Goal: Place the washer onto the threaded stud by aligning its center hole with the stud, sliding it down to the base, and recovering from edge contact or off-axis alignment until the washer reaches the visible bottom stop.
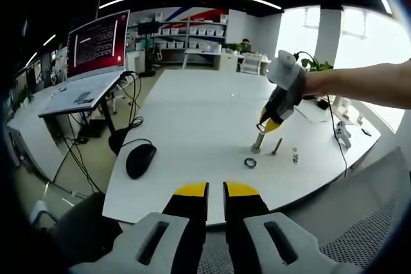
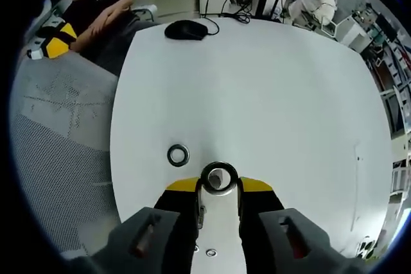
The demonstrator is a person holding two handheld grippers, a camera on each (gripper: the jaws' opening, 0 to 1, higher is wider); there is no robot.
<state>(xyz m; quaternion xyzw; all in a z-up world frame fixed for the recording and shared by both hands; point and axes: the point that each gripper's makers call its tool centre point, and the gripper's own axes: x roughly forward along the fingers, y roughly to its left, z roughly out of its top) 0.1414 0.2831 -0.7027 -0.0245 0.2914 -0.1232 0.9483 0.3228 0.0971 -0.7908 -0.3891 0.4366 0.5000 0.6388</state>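
Observation:
A dark ring-shaped washer lies flat on the white table. Just right of it stands a short metal cylinder, upright, its top looking hollow from above. My right gripper reaches down from above and is shut on that cylinder, a jaw on each side. A thin bolt lies on the table beside it. My left gripper hovers off the table's near edge, jaws nearly together with nothing between them, well short of the washer.
A black mouse with its cable rests near the table's left end. Small nuts lie by the bolt, and another nut sits under my right jaws. A laptop stands on a side desk. A mesh chair borders the table edge.

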